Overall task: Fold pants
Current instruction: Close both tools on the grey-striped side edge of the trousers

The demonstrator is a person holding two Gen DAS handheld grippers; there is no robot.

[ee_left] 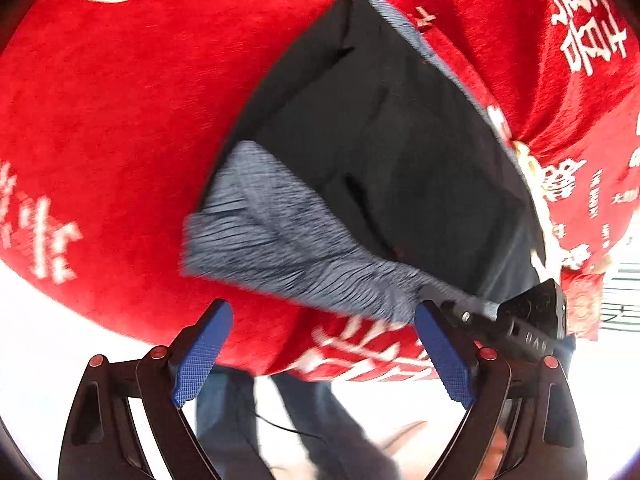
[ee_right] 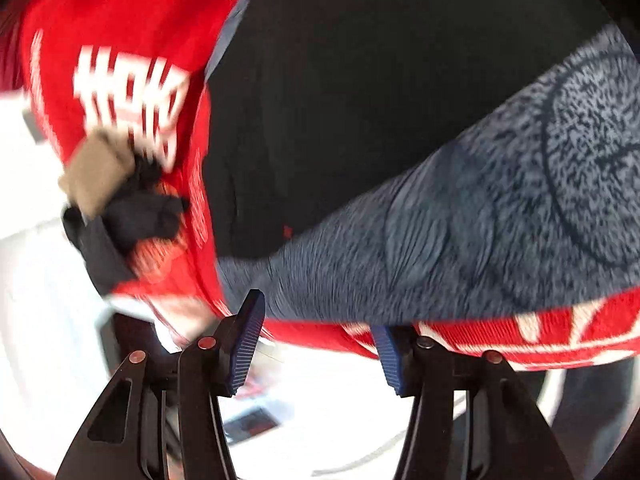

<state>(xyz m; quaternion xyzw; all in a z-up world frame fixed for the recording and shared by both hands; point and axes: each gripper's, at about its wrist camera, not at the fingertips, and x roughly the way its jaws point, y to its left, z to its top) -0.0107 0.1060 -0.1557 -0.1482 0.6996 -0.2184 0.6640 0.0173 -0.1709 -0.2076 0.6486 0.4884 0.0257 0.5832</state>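
Left gripper (ee_left: 324,352): its blue pads (ee_left: 202,354) sit nearest the left wrist lens. The jaws stand wide apart with nothing between them, held just off the near edge of the table.

Right gripper (ee_right: 318,346): the jaws stand partly apart at the table's near edge. The gray waistband edge lies just above them. The blurred right wrist view does not show whether the pads press on any cloth. In the left wrist view, this gripper's black body reaches the waistband's right end.

Pants (ee_left: 376,128): dark fabric with a lighter, heathered gray waistband (ee_left: 280,240). They lie flat on the table, waistband toward the near edge and legs running away from both cameras. A round printed mark (ee_right: 596,160) shows on the gray band in the right wrist view.

Tablecloth (ee_left: 120,120): red, with white characters, covering the table under the pants.

Person: jeans-clad legs (ee_left: 316,420) stand below the table edge. A tan sleeve (ee_right: 98,168) and black glove show at the left of the right wrist view.
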